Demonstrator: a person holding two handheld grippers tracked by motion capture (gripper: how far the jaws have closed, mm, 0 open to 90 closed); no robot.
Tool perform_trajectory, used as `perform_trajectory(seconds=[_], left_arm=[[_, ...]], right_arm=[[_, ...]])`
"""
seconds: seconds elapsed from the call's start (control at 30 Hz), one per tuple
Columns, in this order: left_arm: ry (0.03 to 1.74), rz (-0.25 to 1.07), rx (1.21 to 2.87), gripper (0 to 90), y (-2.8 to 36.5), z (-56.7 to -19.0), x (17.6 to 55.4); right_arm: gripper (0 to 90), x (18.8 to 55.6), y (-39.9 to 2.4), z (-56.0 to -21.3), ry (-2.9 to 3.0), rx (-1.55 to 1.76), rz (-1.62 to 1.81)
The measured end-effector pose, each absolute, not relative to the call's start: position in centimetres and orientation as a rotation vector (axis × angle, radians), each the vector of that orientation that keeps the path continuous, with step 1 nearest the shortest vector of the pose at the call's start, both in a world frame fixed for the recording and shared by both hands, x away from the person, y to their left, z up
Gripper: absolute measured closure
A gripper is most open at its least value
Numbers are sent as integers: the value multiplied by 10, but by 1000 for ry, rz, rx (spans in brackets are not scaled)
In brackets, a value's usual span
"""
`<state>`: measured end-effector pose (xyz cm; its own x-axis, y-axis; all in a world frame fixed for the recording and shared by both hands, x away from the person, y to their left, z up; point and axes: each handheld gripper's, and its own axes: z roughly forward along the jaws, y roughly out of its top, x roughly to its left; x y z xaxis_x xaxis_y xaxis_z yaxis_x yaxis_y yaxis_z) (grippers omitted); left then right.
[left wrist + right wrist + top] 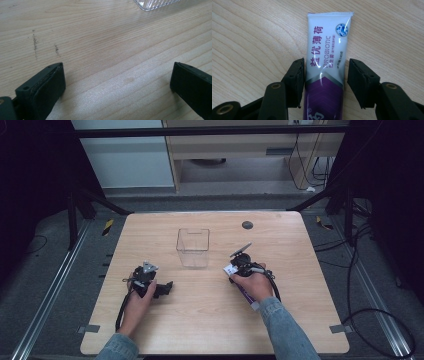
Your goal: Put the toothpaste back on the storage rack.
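Tube between right tool pads, right-side gap, bare table around.

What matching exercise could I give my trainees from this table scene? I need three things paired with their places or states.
Things:
1. toothpaste tube
2. clear plastic box
3. left gripper

Places or states:
A. stands empty near the middle of the table
B. jaws wide apart over bare wood, nothing between them
C. lies flat on the wood between the jaws of the right gripper, one jaw against its side, a gap at the other

Pairs: 1-C, 2-A, 3-B
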<state>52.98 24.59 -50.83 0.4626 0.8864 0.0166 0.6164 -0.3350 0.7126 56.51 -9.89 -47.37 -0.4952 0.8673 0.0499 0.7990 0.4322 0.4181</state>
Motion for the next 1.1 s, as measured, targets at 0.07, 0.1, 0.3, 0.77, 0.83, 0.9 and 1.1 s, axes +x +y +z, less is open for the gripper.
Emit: perform_trajectory(seconds=[0.07, 0.1, 0.3, 0.77, 0.83, 0.9, 1.1], left_arm=[[1245, 542, 2071, 0, 246, -508, 530], [1247, 542, 2066, 0, 246, -508, 530], [1246, 542, 2071, 0, 246, -508, 530], [1245, 542, 2072, 0, 246, -508, 530], [1245, 542, 2072, 0, 246, -508, 530], [1245, 542, 2071, 0, 246, -508, 530], [1245, 542, 2072, 0, 246, -508, 530]], right_arm=[[478, 565, -98, -473, 2513, 1461, 576], [481, 566, -98, -473, 2512, 1453, 576], [498, 566, -97, -474, 2519, 1430, 556], [549, 567, -89, -471, 2526, 1446, 468], [560, 567, -89, -471, 2525, 1437, 463], [595, 567, -88, -470, 2534, 1425, 449], [656, 568, -88, -469, 2540, 1422, 438]])
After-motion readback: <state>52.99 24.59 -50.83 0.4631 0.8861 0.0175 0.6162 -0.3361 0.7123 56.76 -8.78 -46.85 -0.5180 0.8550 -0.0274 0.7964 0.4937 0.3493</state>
